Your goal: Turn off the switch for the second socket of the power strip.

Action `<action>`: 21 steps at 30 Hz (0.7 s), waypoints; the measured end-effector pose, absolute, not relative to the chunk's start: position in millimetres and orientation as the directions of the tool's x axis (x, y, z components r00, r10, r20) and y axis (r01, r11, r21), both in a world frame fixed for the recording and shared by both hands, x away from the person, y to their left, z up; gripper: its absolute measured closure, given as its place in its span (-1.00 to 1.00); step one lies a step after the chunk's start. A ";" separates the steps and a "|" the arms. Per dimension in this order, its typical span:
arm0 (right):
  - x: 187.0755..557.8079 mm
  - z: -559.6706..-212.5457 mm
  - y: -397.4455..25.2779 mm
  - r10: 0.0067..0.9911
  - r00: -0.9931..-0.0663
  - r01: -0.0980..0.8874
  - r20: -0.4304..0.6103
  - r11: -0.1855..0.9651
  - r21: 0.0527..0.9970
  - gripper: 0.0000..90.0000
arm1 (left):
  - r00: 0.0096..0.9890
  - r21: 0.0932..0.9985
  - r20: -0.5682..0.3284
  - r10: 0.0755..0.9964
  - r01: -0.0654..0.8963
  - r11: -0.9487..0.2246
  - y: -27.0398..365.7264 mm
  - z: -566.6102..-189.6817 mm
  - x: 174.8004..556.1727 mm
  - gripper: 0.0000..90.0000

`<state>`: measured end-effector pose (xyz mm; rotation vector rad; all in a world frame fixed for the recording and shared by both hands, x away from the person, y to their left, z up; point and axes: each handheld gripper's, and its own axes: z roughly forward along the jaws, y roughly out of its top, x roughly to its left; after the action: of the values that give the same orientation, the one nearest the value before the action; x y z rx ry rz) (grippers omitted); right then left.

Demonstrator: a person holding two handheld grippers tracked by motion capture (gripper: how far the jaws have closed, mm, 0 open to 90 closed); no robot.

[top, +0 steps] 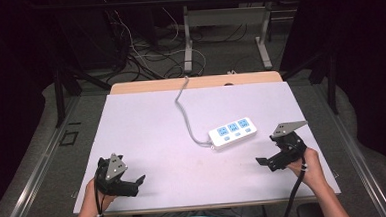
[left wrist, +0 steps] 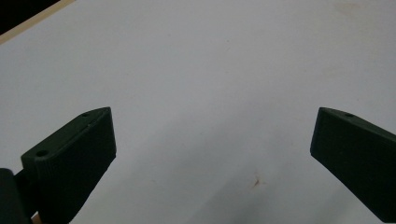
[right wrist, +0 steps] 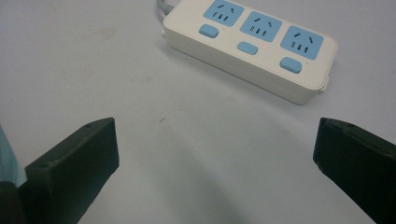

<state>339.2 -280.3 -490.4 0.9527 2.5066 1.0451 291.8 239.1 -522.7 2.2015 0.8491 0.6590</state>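
A white power strip (top: 233, 132) with three blue sockets and three blue switches lies flat on the white table mat (top: 147, 136), right of centre; its grey cable (top: 186, 116) runs off the far edge. In the right gripper view the power strip (right wrist: 250, 46) lies ahead of the jaws, apart from them. My right gripper (top: 268, 160) hovers at the front right, open and holding nothing, as its own view (right wrist: 215, 154) confirms. My left gripper (top: 135, 184) stays at the front left, open over bare mat (left wrist: 212, 149).
The mat covers a wooden table whose far edge (top: 194, 82) shows as a tan strip. Beyond it stand table legs (top: 188, 48) and tangled cables on the floor. A metal rail (top: 39, 166) runs along the left side.
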 end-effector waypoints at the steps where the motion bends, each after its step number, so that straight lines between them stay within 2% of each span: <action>1: 341.5 -489.0 -279.2 0.657 -0.753 0.470 0.007 0.531 0.705 -1.00 | 0.660 0.740 0.196 0.725 0.386 -0.551 238.7 -523.1 291.6 -1.00; 21: 363.8 -480.0 -269.8 0.657 -0.754 0.479 0.018 0.531 0.700 -1.00 | 0.659 0.733 0.199 0.725 0.391 -0.557 238.6 -523.5 292.4 -1.00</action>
<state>363.8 -269.8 -480.0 0.9555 2.5229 1.0393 292.4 238.6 -523.5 2.2074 0.8601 0.6480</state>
